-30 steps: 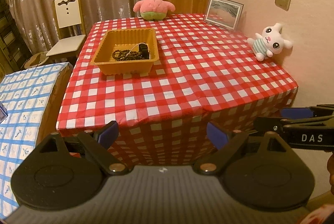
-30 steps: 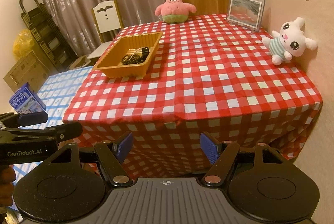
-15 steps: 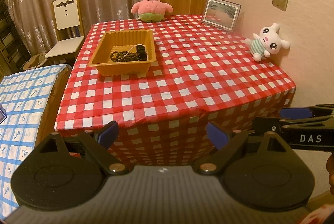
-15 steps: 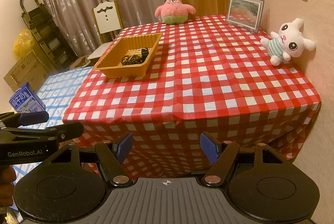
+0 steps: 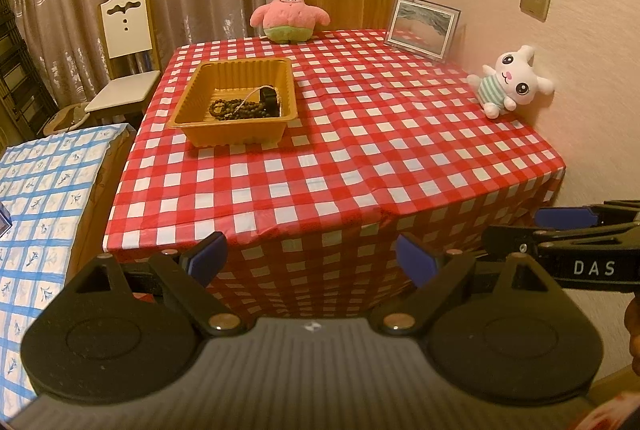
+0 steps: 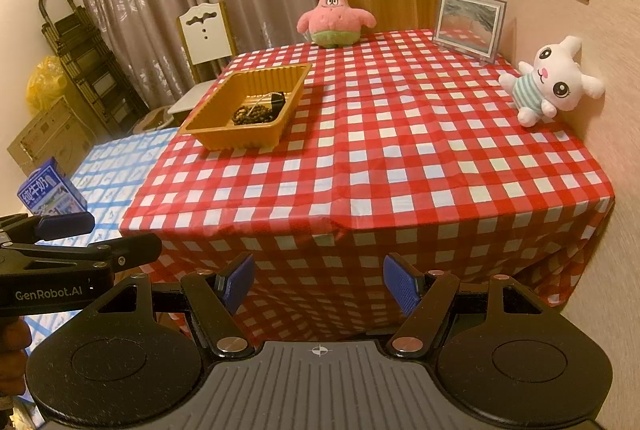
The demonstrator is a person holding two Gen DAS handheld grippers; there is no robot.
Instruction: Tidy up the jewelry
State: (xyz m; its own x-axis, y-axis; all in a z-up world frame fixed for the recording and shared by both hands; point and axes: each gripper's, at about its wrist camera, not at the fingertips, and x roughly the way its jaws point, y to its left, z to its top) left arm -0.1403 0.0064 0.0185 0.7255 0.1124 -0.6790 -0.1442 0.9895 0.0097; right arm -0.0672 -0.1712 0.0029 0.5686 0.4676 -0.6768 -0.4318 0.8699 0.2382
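A golden plastic tray [image 5: 188,105] [image 6: 208,135] stands on the left part of the red-checked table [image 5: 360,149] [image 6: 400,169]. Inside it lies a heap of jewelry [image 5: 240,107] [image 6: 256,111]: dark bead strings, a pale cord and a black band. My left gripper [image 5: 312,260] hangs open in front of the table's near edge, holding nothing. My right gripper [image 6: 320,284] is open too and empty, level with the hanging cloth. Each gripper shows at the edge of the other's view: the right gripper [image 5: 560,226] and the left gripper [image 6: 80,234].
A pink star plush [image 5: 290,9] sits at the table's far edge, a picture frame [image 5: 424,25] at the back right, a white bunny plush [image 5: 512,81] against the right wall. Left of the table are a blue-checked surface [image 5: 40,197] with a milk carton [image 6: 50,189], and a white chair [image 5: 124,69].
Both grippers have drawn back a little from the table, so it looks slightly smaller and farther. The jaws have stayed open and the tray has not moved.
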